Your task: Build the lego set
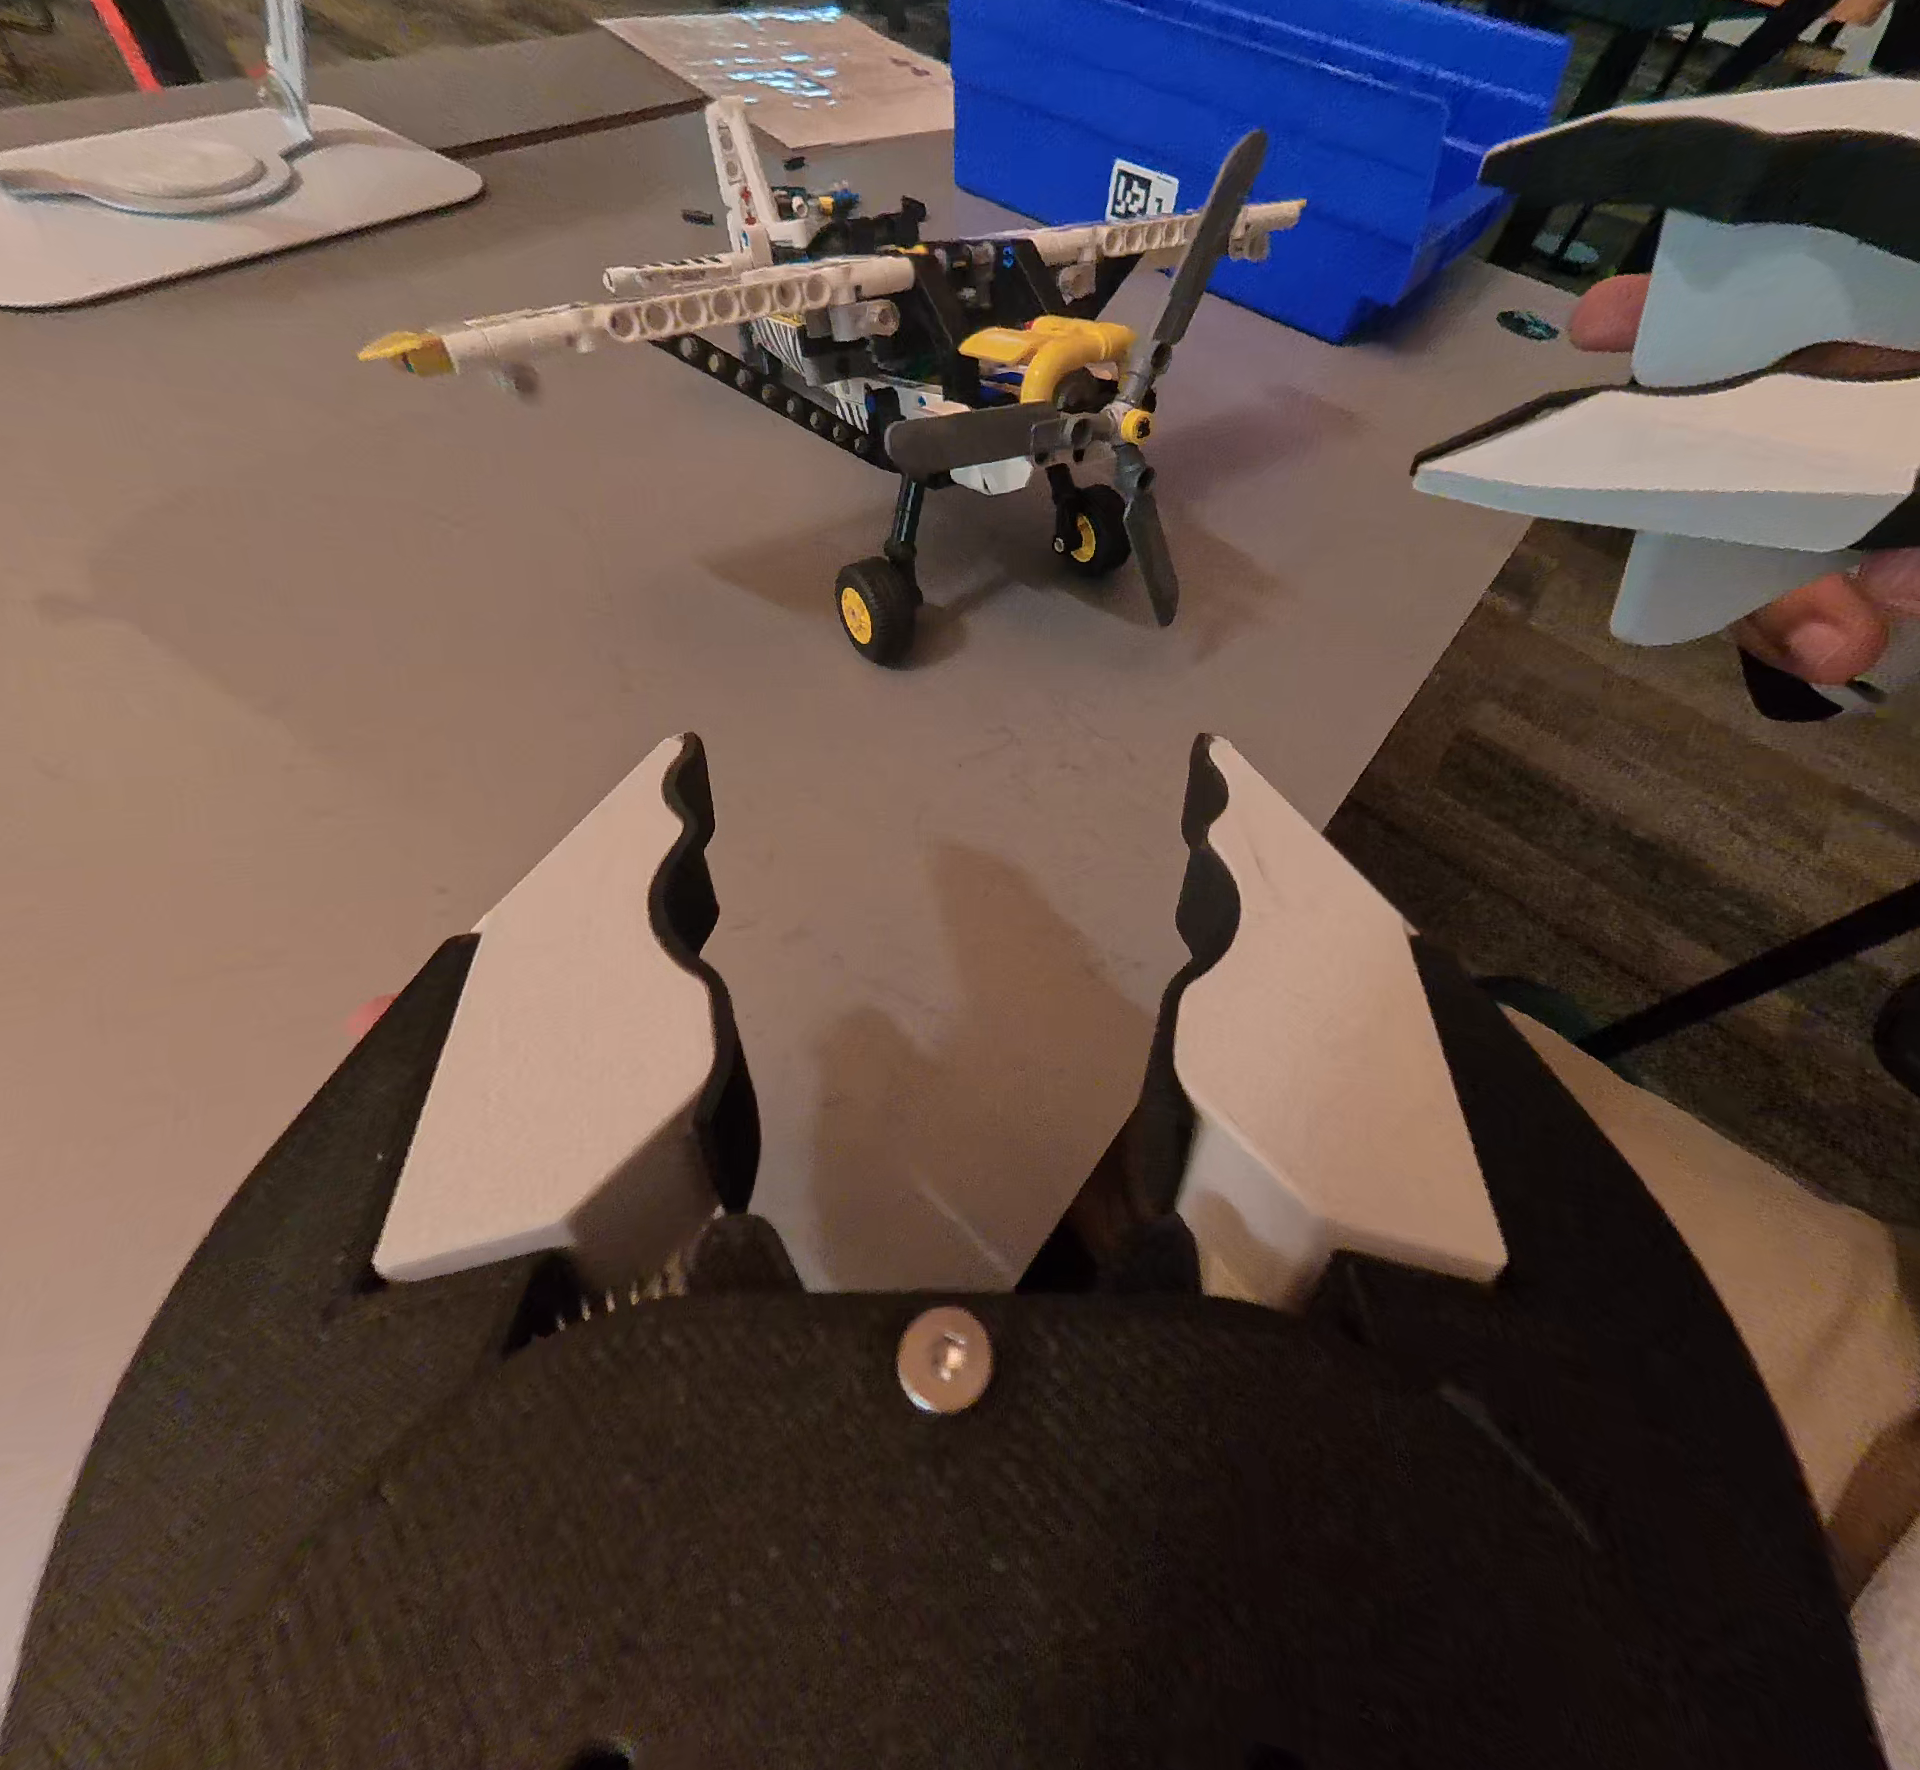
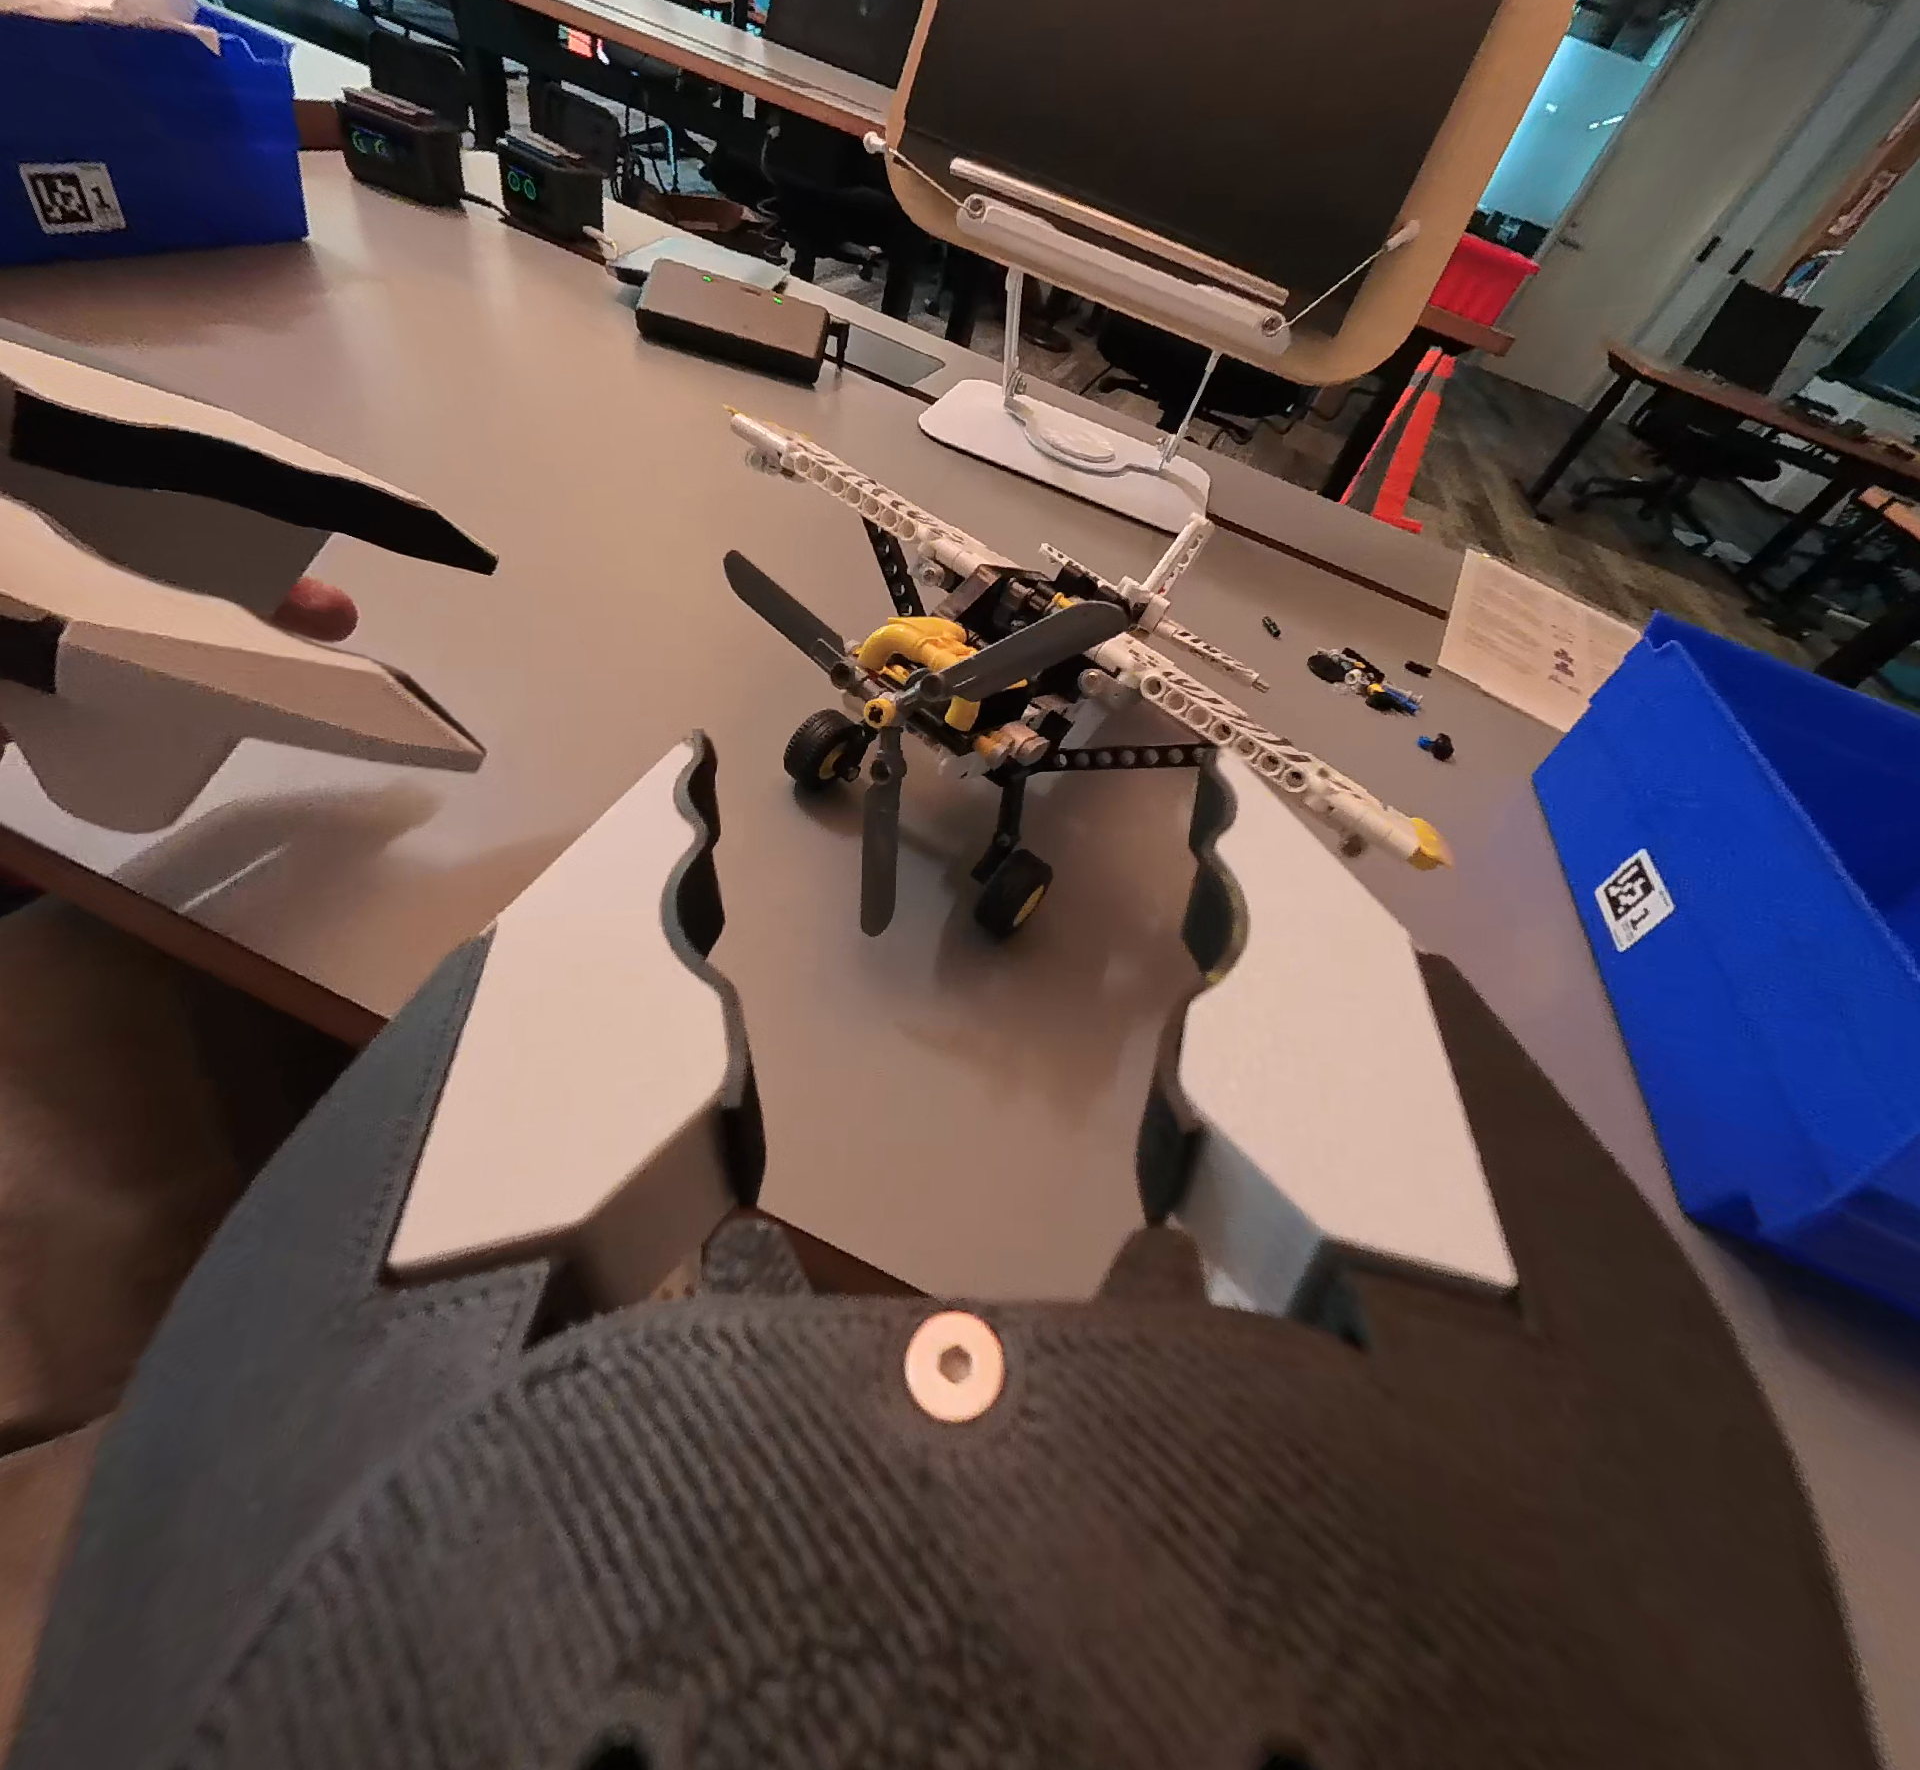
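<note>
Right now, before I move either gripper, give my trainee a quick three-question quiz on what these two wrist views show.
1. True or false: the left gripper is shut on a wing of the lego plane.
2. How many blades does the grey propeller have? A) two B) three C) four
3. In the right wrist view, the loose small parts lie on the table between the plane and which container?

Key: 1. False; both the left and the right gripper are open and hold nothing. 2. B. 3. The blue bin.
</note>
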`<state>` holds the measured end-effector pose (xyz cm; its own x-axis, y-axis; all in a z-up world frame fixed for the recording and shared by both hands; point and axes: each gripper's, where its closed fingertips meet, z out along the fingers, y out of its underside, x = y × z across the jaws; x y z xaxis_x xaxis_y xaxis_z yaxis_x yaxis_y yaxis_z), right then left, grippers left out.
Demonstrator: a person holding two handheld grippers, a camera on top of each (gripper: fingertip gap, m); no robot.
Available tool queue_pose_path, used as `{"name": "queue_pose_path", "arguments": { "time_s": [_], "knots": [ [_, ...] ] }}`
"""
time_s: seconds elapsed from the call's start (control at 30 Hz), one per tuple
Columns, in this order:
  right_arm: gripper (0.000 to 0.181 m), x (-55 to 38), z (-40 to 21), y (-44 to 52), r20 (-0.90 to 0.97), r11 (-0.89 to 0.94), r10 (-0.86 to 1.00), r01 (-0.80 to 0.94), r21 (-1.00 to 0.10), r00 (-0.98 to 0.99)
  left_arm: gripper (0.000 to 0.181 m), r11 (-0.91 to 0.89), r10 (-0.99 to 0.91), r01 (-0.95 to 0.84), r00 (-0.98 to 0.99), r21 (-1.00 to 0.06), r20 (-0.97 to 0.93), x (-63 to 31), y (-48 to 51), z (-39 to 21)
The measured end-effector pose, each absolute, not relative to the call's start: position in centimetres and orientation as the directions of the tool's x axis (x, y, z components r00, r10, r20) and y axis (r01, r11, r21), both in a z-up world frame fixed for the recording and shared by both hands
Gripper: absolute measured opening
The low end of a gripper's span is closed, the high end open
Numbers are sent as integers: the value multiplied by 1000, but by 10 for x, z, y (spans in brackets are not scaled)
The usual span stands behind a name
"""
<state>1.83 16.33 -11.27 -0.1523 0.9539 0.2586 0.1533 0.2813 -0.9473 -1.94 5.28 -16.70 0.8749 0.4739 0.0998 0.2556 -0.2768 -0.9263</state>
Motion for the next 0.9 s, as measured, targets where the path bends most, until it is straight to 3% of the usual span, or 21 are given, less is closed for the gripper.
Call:
{"name": "queue_pose_path", "arguments": {
  "time_s": [0.03, 0.23, 0.67, 0.8, 0.9],
  "knots": [
    [90, 19, -112, 163, 253, 276, 955, 150, -949, -154, 88, -276, 474, 256, 875, -926, 100, -20, 52, -166],
    [90, 19, -110, 167, 234, 254, 961, 137, -957, -149, 95, -313, 538, 177, 843, -933, -21, -37, 34, -156],
    [91, 22, -102, 163, 170, 190, 969, 100, -977, -181, 101, -205, 565, 209, 823, -956, 59, -48, 18, -133],
    [85, 24, -96, 164, 152, 169, 972, 83, -982, -179, 99, -195, 555, 199, 830, -961, 59, -46, 17, -128],
    [79, 25, -92, 166, 128, 143, 975, 67, -987, -181, 83, -163, 538, 176, 841, -971, 62, -43, 17, -120]
  ]
}}
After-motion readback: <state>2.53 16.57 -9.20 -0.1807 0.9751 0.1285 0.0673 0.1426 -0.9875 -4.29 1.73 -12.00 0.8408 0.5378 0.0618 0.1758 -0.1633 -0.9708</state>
